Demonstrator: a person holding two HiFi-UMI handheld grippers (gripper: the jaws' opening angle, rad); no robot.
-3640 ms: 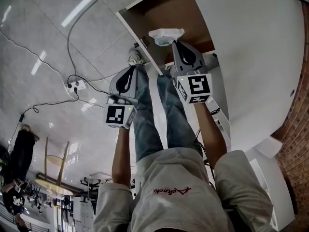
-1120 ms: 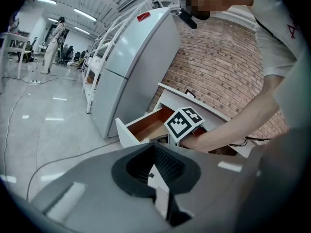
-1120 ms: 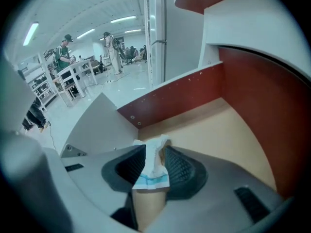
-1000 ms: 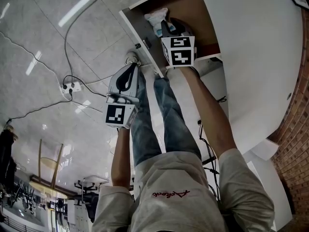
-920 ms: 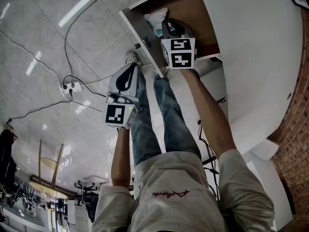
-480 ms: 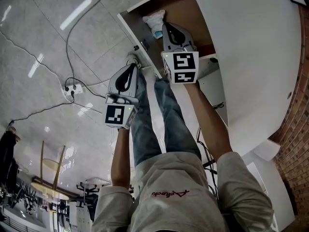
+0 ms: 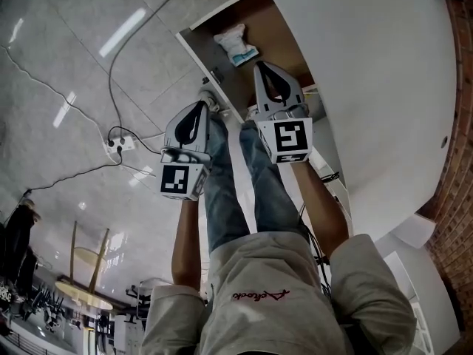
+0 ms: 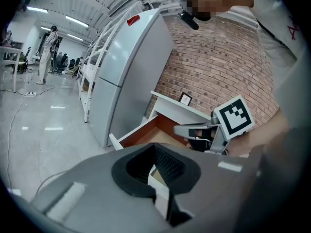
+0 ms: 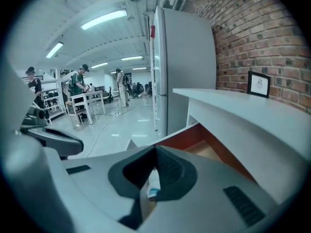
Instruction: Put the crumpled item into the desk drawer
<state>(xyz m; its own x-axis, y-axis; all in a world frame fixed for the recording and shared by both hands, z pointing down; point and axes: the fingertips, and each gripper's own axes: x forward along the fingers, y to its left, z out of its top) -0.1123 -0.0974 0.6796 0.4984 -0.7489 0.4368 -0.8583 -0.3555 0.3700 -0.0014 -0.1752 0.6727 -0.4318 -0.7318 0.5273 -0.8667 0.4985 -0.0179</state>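
The crumpled item [image 7: 236, 43], a white wad with a blue patch, lies loose on the brown bottom of the open desk drawer [image 7: 284, 28]. My right gripper [image 7: 260, 66] hangs just short of it over the drawer's near end, jaws shut and empty. The right gripper view looks along the closed jaws [image 9: 155, 148] and shows a sliver of the crumpled item [image 9: 151, 187] through their gap. My left gripper [image 7: 205, 104] hovers outside the drawer front, above the person's legs, shut with nothing in it. In the left gripper view its jaws [image 8: 154, 146] point at the drawer [image 8: 146, 132].
The white desk top [image 7: 369, 87] overhangs the drawer on the right. A power strip [image 7: 118, 140] with cables lies on the tiled floor at the left. A tall grey fridge [image 8: 121, 72] stands by the brick wall [image 8: 218, 67]. A small picture frame [image 9: 258, 84] sits on the desk.
The right gripper carried the item into the drawer, let it go, shut, and drew back toward the person. The item now lies free. The left gripper stayed put.
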